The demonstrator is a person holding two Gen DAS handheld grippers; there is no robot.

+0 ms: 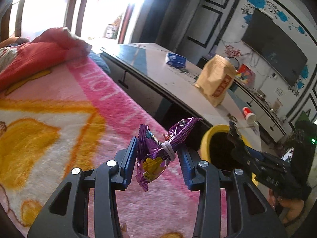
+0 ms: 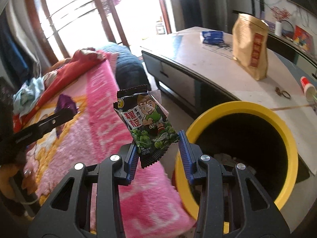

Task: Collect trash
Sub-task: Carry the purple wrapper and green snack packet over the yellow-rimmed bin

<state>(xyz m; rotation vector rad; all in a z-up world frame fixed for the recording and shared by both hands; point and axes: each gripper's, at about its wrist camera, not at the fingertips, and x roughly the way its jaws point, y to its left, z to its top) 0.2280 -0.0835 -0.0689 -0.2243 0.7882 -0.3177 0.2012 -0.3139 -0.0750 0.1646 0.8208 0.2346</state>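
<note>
A crumpled purple foil wrapper (image 1: 156,152), tied with a white band, hangs clear of the pink blanket (image 1: 59,119). My left gripper (image 1: 158,154) is shut on it, both blue pads touching it. In the right wrist view a black and green snack packet (image 2: 148,123) stands upright, pinched in my right gripper (image 2: 158,146). The yellow-rimmed bin (image 2: 237,107) stands just right of that gripper, its dark mouth holding some scraps. The bin (image 1: 206,144) also shows to the right of the left gripper. The left gripper (image 2: 63,115) is over the blanket, away from the bin.
A low table (image 1: 158,67) behind the bin carries a tan paper bag (image 1: 216,83), a blue packet (image 1: 176,59) and a red and white cup (image 1: 248,115). A red quilt (image 1: 39,55) lies at the blanket's far end. A television (image 1: 277,47) hangs on the wall.
</note>
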